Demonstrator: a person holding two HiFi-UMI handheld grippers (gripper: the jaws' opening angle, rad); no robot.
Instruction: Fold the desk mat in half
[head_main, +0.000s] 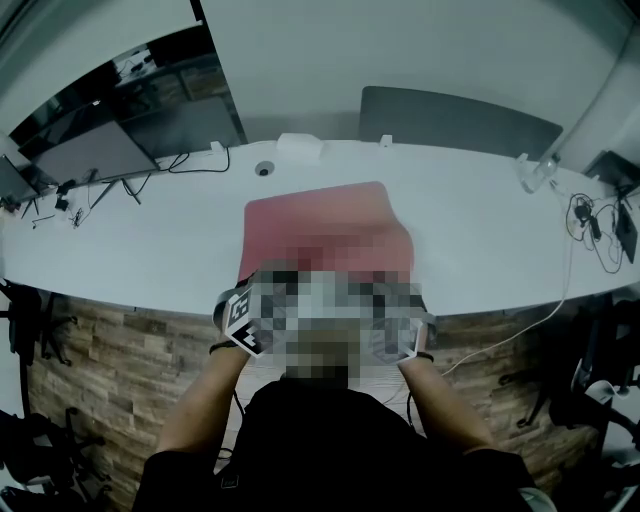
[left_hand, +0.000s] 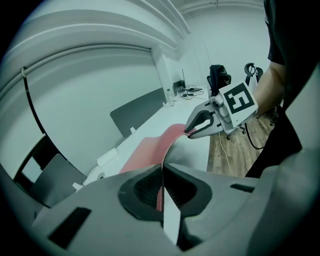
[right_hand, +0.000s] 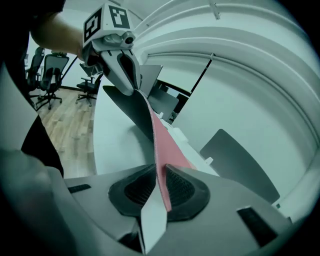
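Left tool (left_hand: 162, 175) is clenched on one near corner of the desk mat (head_main: 330, 225), its pads pressed flat against the thin sheet. The right tool (right_hand: 161, 176) is clamped in the same way on the other near corner, with the mat standing on edge between its pads. Each gripper view shows the opposite tool pinching the far end of the same raised edge, so the near side of the mat hangs between them, clear of the white worktop (head_main: 150, 240). The red face curves up from the part lying flat farther back, and the dark underside shows beneath the lifted edge. Holding both corners probably keeps that edge straight and level, so it can be carried over to meet the far edge squarely. The fold looks barely begun, since most of the mat lies flat on the worktop in front of the person.
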